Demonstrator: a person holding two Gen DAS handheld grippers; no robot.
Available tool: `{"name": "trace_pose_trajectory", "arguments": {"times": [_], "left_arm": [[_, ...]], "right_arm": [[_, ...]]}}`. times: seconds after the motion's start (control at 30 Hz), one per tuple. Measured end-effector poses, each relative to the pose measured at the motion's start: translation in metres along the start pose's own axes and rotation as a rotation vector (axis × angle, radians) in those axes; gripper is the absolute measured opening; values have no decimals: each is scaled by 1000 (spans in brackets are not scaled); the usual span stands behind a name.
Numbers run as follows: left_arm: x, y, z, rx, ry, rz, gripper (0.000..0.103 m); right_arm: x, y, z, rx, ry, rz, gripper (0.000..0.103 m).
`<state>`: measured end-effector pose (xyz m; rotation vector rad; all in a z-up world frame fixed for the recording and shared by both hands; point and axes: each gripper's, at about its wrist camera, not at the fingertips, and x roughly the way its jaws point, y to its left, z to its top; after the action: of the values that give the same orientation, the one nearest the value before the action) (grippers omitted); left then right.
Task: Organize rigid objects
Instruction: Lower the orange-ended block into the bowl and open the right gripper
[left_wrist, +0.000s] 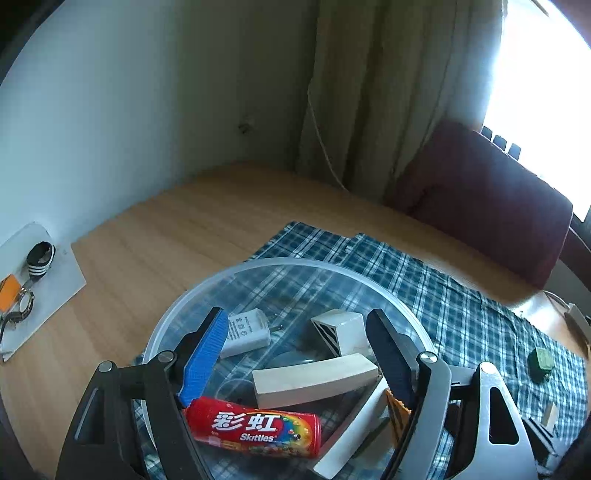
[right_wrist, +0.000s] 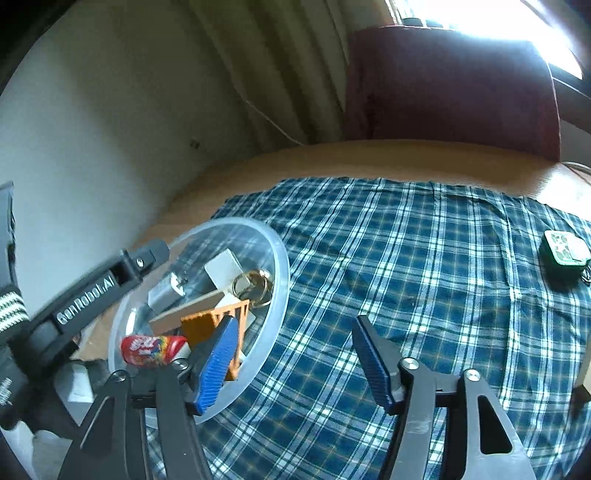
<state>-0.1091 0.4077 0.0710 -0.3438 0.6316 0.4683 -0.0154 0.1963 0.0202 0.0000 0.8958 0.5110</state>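
Left wrist view: left gripper (left_wrist: 295, 354) hanging wide open, gripping nothing, over the clear round plastic bowl (left_wrist: 236, 271); red Skittles tube (left_wrist: 255, 430) lying low between the fingers. Right gripper (right_wrist: 293, 363) also spread empty, green square case (right_wrist: 563, 249) sitting far right.

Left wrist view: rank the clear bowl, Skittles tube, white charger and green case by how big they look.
1. Clear bowl
2. Skittles tube
3. White charger
4. Green case, though it lies farther from the camera, so its true rank against the charger is unsure.
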Motion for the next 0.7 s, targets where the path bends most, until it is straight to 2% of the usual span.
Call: {"name": "trace_pose_trajectory", "arguments": {"times": [0.2,0.33,0.7], "left_arm": [[0,1,1,-4,2,-6,79],[-1,0,0,-8,7,-5,80],[0,-7,-4,19,10,-12,82]], "right_arm": [[13,23,-4,-90,36,-36,71],[9,31,-7,-124,21,-41,77],[-12,1,-4,-42,-17,-32,79]]}}
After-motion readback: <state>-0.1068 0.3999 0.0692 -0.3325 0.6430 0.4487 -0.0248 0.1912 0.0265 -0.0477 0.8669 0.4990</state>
